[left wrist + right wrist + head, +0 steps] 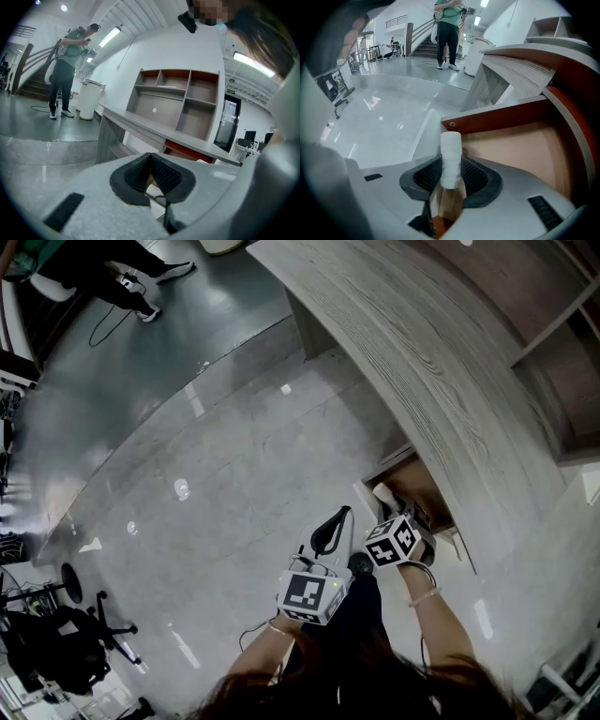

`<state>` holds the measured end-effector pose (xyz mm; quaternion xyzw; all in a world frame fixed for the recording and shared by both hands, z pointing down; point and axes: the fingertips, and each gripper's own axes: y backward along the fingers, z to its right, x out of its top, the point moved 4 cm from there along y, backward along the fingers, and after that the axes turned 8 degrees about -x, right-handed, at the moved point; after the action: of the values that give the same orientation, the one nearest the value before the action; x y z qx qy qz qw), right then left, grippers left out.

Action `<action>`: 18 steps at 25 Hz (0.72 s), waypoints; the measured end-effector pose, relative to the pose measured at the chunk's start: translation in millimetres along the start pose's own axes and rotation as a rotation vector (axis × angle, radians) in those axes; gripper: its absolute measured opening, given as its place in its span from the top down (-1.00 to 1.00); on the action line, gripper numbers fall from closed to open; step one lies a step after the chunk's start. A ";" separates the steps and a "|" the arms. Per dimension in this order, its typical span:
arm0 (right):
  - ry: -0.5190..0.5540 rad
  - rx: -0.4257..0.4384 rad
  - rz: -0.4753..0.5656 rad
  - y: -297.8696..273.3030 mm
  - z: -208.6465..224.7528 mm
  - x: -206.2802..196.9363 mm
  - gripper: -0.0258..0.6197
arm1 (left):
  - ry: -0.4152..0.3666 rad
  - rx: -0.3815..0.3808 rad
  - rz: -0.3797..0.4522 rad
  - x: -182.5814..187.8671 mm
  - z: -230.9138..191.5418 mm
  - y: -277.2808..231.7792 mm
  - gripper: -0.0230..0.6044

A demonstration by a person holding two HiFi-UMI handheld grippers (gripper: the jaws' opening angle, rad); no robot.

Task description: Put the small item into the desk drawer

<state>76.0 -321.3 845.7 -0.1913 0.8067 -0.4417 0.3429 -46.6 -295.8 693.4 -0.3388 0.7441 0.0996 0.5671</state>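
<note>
In the head view, a person stood at the upper left on the dark floor, and a black chair sat at the lower left. Just right of centre, low in the frame, the left gripper pointed up the picture over the pale floor. Its own view showed the left gripper with its pads closed tip to tip and nothing between them; beyond it, the person and a white bin were at the left, and the desk and shelf at the centre. Just beside it to the right in the head view, the right gripper angled down at the open drawer, with a white roll at its tips. In its own view the right gripper had its fingers clamped on the roll from both sides. The roll stood on end at the centre of that view, its far end level with the drawer wall and the tan drawer bottom open to its right. The grey desk ran from the top centre to the right above the drawer, with the shelf at the upper right.
</note>
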 end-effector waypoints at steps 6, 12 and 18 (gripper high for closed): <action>-0.037 -0.013 -0.021 -6.2 -0.5 0.3 0.56 | -0.007 -0.003 -0.003 -1.5 -1.8 -0.3 0.88; -0.074 -0.005 -0.041 -12.0 3.0 0.8 0.56 | -0.010 -0.012 -0.012 -2.9 -1.8 0.4 0.88; -0.124 -0.026 -0.017 -7.2 6.0 4.8 0.48 | -0.028 -0.013 -0.018 -1.1 -3.5 5.6 0.88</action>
<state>77.1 -331.6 847.8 -0.2297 0.7879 -0.4211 0.3861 -52.7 -293.1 694.3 -0.3477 0.7324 0.1043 0.5761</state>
